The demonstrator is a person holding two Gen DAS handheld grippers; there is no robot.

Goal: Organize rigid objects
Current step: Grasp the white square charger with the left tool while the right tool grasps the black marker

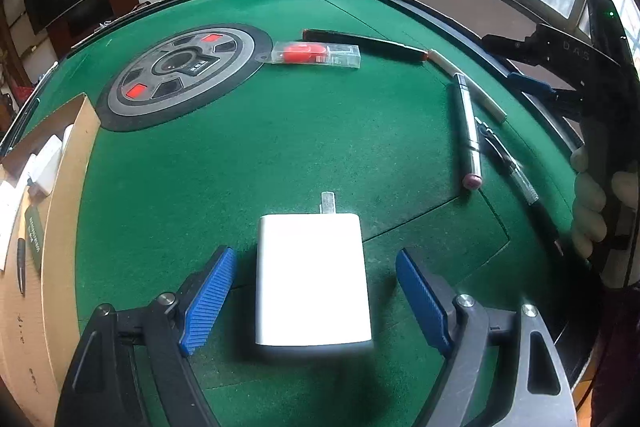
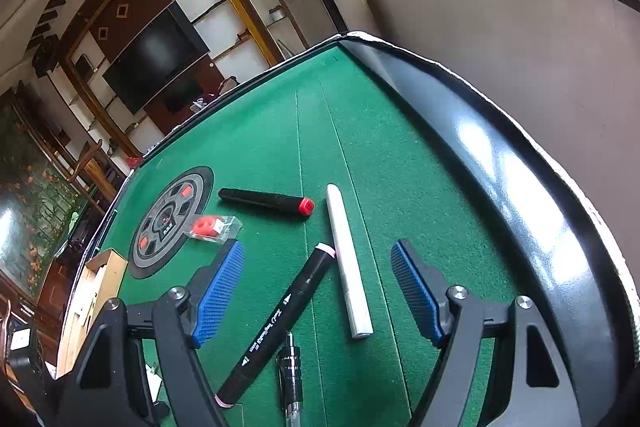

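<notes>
A white charger block point(image 1: 312, 279) lies flat on the green felt, its metal prong point(image 1: 328, 203) pointing away. My left gripper point(image 1: 316, 301) is open around it, and a gap shows between each blue pad and the block's sides. My right gripper point(image 2: 318, 295) is open and hovers over a black marker with pink ends point(image 2: 288, 315) and a white stick point(image 2: 348, 267), touching neither. A black pen point(image 2: 290, 375) lies beside them. Farther off are a black marker with a red cap point(image 2: 266, 201) and a clear box holding a red item point(image 2: 212, 227).
An open cardboard box point(image 1: 60, 207) with white items inside stands at the table's left edge. A round grey control panel point(image 1: 180, 75) is set into the felt. A raised black rim point(image 2: 500, 167) runs along the right side. A gloved hand point(image 1: 588, 203) holds the right gripper there.
</notes>
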